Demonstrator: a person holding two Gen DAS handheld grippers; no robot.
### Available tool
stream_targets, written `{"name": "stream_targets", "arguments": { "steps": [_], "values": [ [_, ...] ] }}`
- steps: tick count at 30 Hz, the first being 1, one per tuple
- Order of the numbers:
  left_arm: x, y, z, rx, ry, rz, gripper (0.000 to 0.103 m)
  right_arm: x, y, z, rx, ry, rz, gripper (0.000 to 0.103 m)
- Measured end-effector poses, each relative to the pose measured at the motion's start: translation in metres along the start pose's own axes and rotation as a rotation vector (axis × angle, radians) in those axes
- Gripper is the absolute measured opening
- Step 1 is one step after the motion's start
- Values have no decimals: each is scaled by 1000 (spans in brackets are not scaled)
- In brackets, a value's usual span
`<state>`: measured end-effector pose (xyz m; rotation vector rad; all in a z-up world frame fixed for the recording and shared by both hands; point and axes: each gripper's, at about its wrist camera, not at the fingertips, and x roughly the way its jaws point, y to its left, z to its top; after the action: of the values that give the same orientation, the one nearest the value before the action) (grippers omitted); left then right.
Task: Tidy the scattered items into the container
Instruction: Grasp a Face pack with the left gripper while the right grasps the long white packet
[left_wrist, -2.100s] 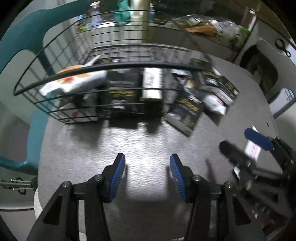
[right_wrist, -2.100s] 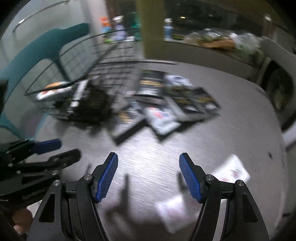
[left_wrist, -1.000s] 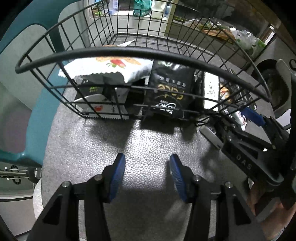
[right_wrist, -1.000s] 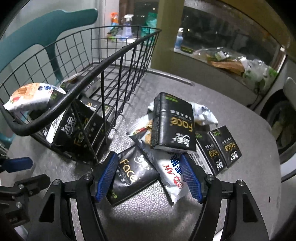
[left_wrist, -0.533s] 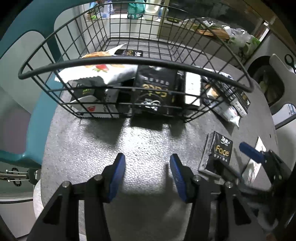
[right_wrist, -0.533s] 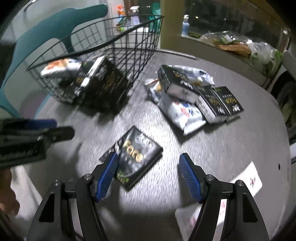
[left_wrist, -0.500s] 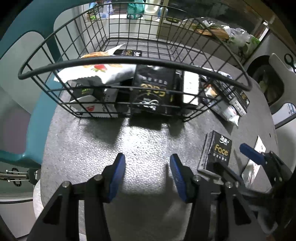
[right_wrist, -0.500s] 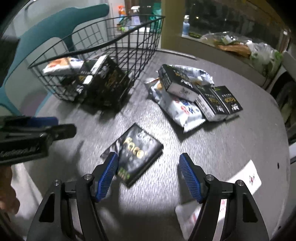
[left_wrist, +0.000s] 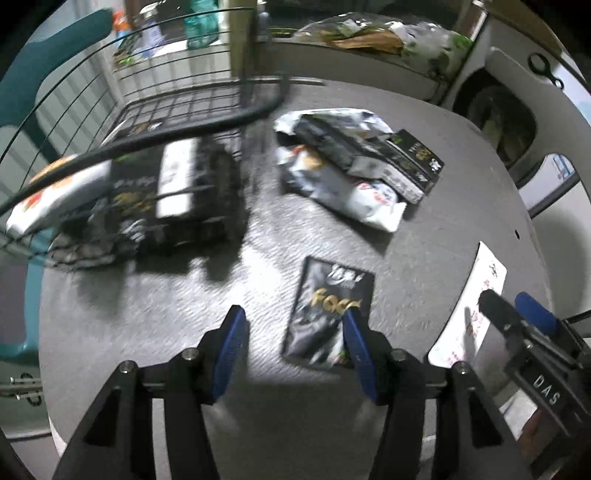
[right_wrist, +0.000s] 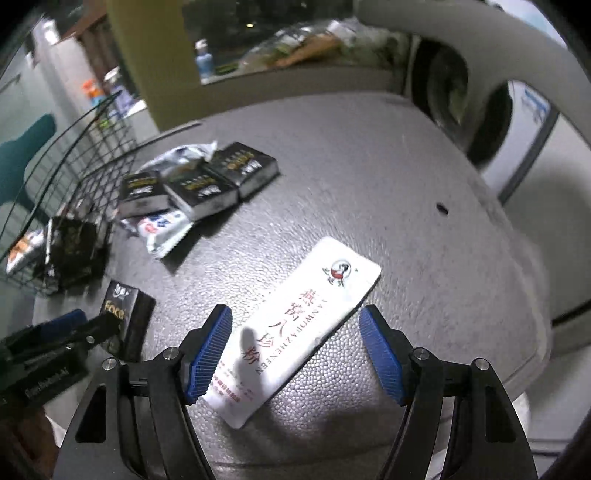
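While the right hand-held gripper (right_wrist: 295, 350) hangs spread over the white packet (right_wrist: 295, 326) on the desk (right_wrist: 369, 184), the spread left hand-held gripper (left_wrist: 291, 350) has the black Face pack (left_wrist: 328, 306) by its right finger.

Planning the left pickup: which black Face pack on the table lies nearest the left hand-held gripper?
The lone black Face pack lying flat just ahead of the left hand-held gripper; the other black packs sit stacked farther off beside the wire basket.

A wire basket (left_wrist: 92, 122) holding packets sits far left on the table (left_wrist: 147, 302); a packet pile (left_wrist: 354, 166) lies right of it, one packet (left_wrist: 328, 314) nearer.
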<state>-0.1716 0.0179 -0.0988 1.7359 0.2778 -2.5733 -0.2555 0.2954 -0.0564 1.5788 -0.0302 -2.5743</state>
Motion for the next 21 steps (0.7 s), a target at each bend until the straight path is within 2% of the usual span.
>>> {"name": "stream_targets", "arguments": {
  "steps": [1,5,10,12,18,21],
  "values": [
    [1,-2,2,2,-6,7,69,4,3,-1,12,6,-14,71],
    [6,-7,11,7,-11,16,69,20,6,-1,58,27,-15,71],
    [18,-11,25,5,-15,28,79,30,21,-1,18,16,-71,80],
    [19,-8,25,-6,-16,21,80,31,25,-4,-19,12,-92,80],
    [22,-9,21,-9,-17,22,84,30,23,-6,-33,18,-78,79],
    [23,-12,20,-4,-15,13,84,28,19,-6,-27,22,-77,76]
  ]
}}
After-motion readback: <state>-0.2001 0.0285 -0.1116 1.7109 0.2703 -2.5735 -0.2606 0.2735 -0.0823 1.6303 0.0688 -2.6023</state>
